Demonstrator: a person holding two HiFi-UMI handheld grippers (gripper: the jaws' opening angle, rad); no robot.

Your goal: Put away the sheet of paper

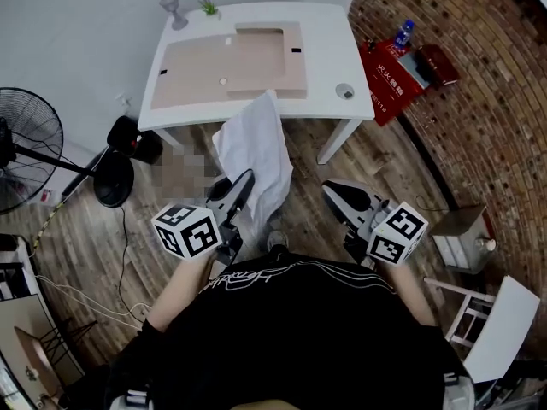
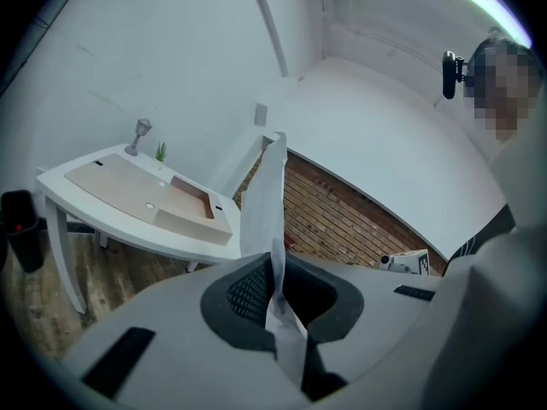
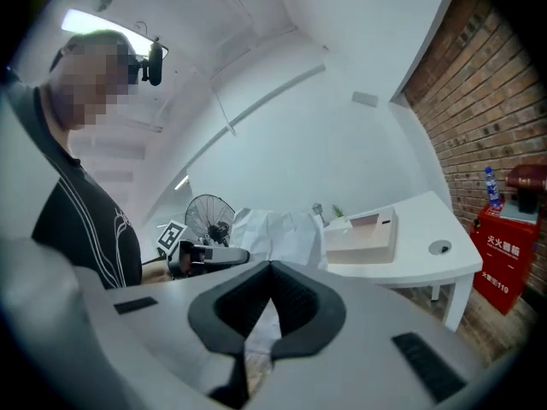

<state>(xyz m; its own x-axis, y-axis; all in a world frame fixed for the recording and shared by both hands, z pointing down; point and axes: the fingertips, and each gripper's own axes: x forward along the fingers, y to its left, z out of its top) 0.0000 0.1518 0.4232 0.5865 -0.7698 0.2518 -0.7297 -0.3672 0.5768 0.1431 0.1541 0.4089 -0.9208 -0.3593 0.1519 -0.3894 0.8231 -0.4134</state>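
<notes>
The white sheet of paper [image 1: 256, 143] hangs crumpled in front of the white table [image 1: 333, 49], and my left gripper [image 1: 247, 178] is shut on its lower edge. In the left gripper view the sheet [image 2: 265, 199] stands up between the pads [image 2: 248, 293]. My right gripper [image 1: 330, 190] is to the right of the paper and apart from it, its jaws together on nothing. From the right gripper [image 3: 269, 267] I see the sheet [image 3: 273, 233] and the left gripper [image 3: 209, 254] off to the left. A shallow wooden tray [image 1: 231, 62] lies on the table.
A goblet [image 1: 173, 8] and a small plant [image 1: 208, 7] stand at the table's back edge. A fan [image 1: 26, 143] and a black bin [image 1: 132, 135] are on the left. A red cabinet [image 1: 397, 71] leans by the brick wall. White furniture [image 1: 504, 323] stands at lower right.
</notes>
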